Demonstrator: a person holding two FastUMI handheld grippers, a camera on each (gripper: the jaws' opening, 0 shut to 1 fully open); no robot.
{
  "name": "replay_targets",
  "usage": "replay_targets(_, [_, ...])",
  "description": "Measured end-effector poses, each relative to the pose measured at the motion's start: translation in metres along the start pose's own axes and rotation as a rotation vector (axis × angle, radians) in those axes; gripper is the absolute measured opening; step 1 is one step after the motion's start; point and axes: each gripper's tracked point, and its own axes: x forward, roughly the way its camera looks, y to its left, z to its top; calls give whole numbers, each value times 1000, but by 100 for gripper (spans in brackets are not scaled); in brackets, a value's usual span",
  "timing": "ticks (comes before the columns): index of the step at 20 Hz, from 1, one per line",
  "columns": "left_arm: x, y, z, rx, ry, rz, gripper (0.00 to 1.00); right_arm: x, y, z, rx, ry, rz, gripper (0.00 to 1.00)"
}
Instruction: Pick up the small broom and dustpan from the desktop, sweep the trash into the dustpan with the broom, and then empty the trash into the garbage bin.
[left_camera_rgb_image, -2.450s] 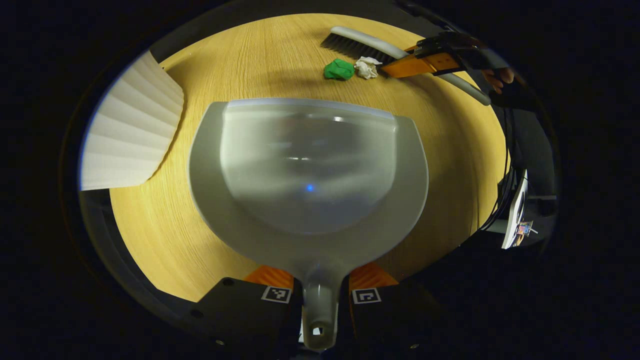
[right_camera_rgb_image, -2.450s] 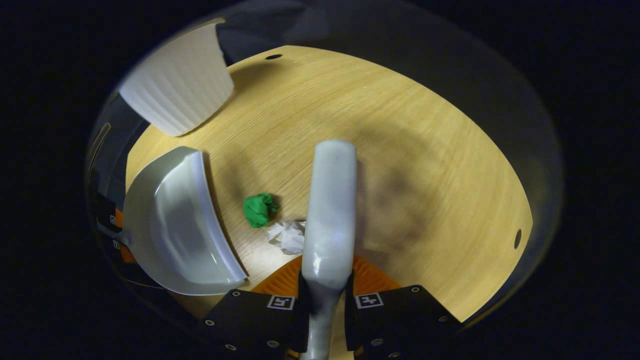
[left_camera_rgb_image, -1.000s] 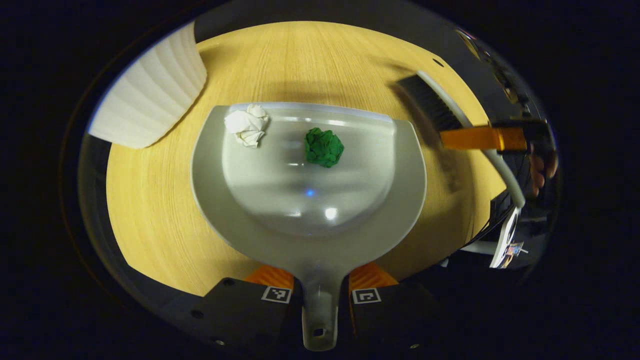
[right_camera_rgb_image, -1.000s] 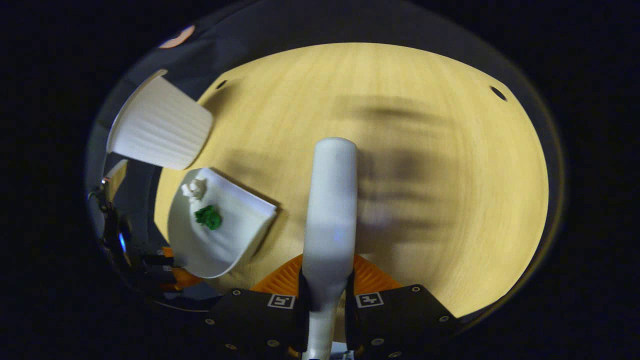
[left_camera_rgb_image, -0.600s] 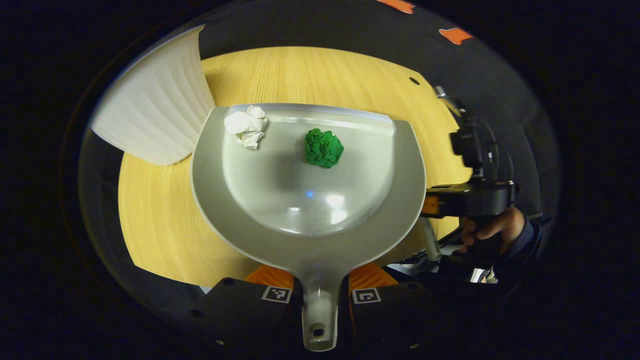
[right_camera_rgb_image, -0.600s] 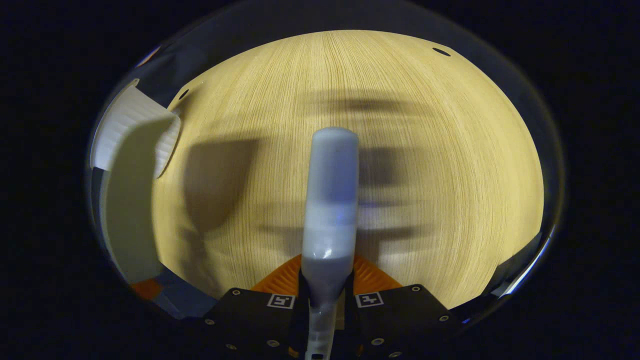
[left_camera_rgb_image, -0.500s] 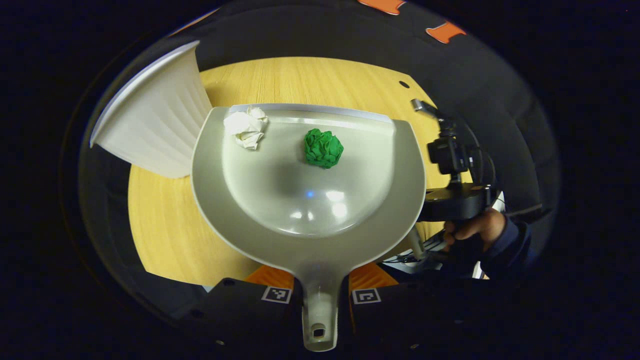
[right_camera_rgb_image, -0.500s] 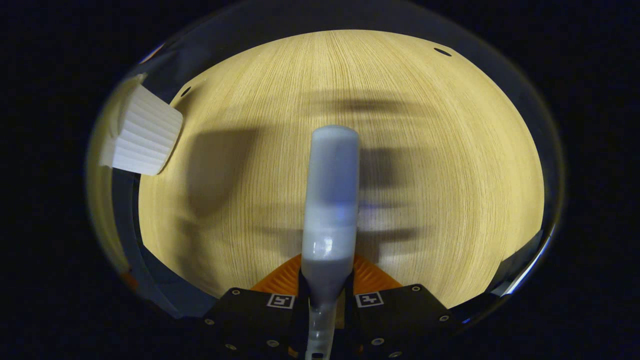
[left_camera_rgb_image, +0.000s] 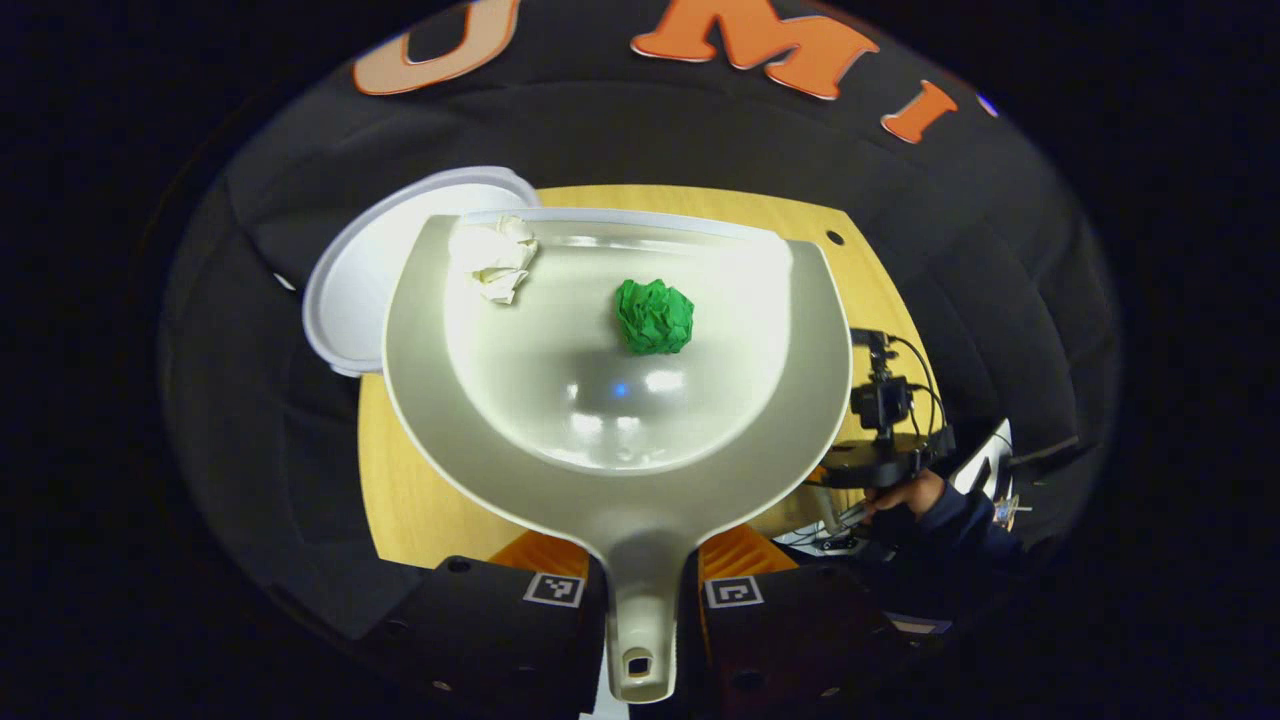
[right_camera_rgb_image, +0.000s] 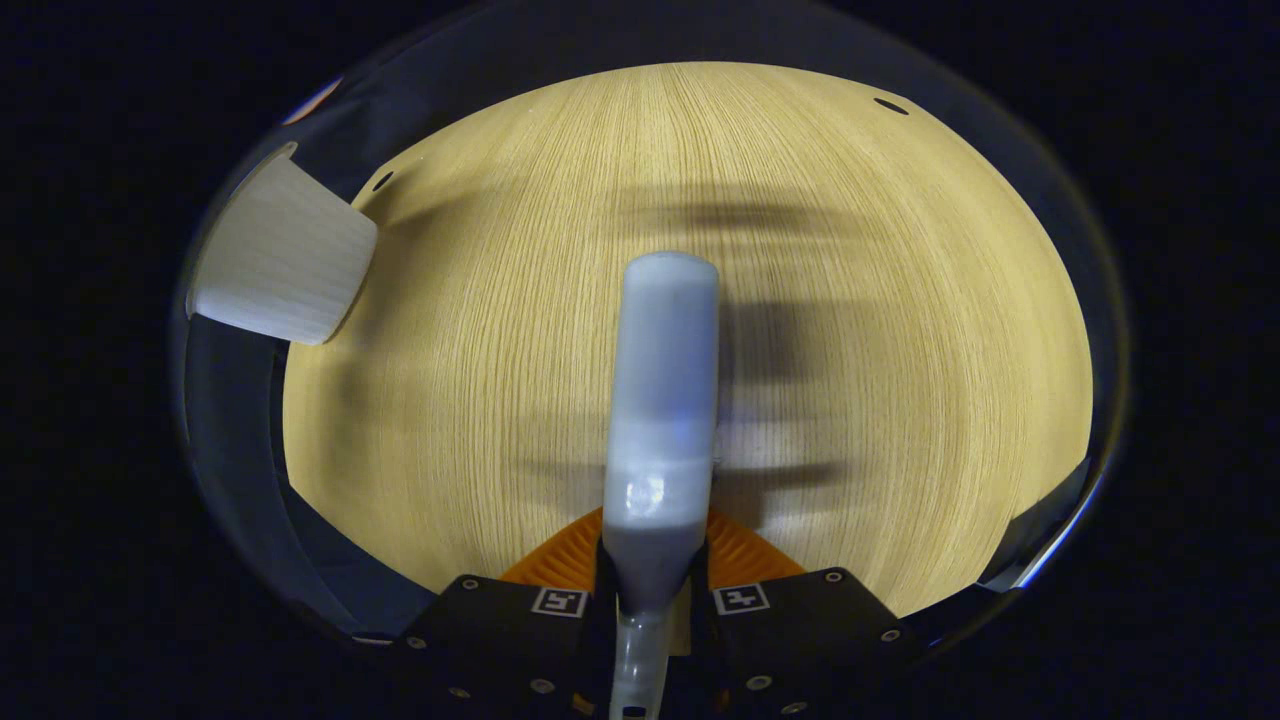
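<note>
With its handle clamped between the fingers of the left gripper (left_camera_rgb_image: 640, 600), the dustpan (left_camera_rgb_image: 615, 400) is held up above the worktop (left_camera_rgb_image: 420, 500), its front lip just over the rim of the white garbage bin (left_camera_rgb_image: 345, 290). 2 pieces of trash lie in the pan: a white paper wad (left_camera_rgb_image: 492, 258) at the lip and a green paper ball (left_camera_rgb_image: 654, 316) near the middle. The right gripper (right_camera_rgb_image: 655, 600) has its fingers closed on the broom (right_camera_rgb_image: 662, 400), held over bare worktop well apart from the bin. The risk is likely at the tip: only the pan's left corner overlaps the bin, so the green ball could roll off the lip's centre and land on the worktop.
</note>
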Motion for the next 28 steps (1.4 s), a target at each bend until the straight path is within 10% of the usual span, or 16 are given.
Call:
replay_targets(5, [-20, 96, 28, 21, -31, 214, 29, -2, 4, 4, -15, -23, -7, 30])
replay_targets(10, [-39, 178, 37, 107, 43, 427, 29, -5, 7, 11, -16, -36, 11, 62])
replay_targets(16, [-66, 226, 57, 470, 116, 726, 29, -7, 7, 9, -21, -38, 22, 94])
replay_targets(24, [-83, 289, 93, 993, 174, 1135, 28, -13, 1, 15, -22, -78, 27, 96])
replay_targets(28, [-75, 311, 102, 957, 130, 1145, 28, -15, 2, 17, -17, -89, 34, 96])
